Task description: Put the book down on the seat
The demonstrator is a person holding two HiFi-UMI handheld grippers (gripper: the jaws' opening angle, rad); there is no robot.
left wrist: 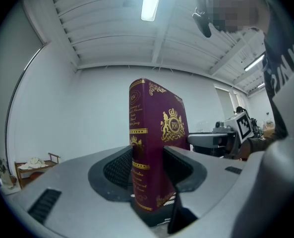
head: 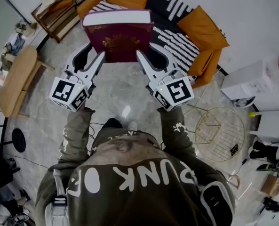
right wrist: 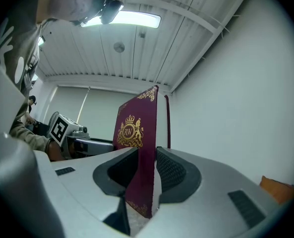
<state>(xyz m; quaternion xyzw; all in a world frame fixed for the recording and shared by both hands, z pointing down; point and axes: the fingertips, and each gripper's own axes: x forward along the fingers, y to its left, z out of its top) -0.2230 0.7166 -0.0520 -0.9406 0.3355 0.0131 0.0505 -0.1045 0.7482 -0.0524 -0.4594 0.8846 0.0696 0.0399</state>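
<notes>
Left gripper [head: 96,52] and right gripper [head: 147,52] each pinch the maroon book [head: 118,34]; armchair seat [head: 176,40] lies directly beyond, lower.

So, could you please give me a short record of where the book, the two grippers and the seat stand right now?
book: burgundy with gold crest, held upright in the air
left gripper: jaws closed on its spine edge, low down
right gripper: jaws closed on its opposite edge, low down
seat: orange sofa with a striped cushion, just beyond the book
task: book not yet set down
</notes>
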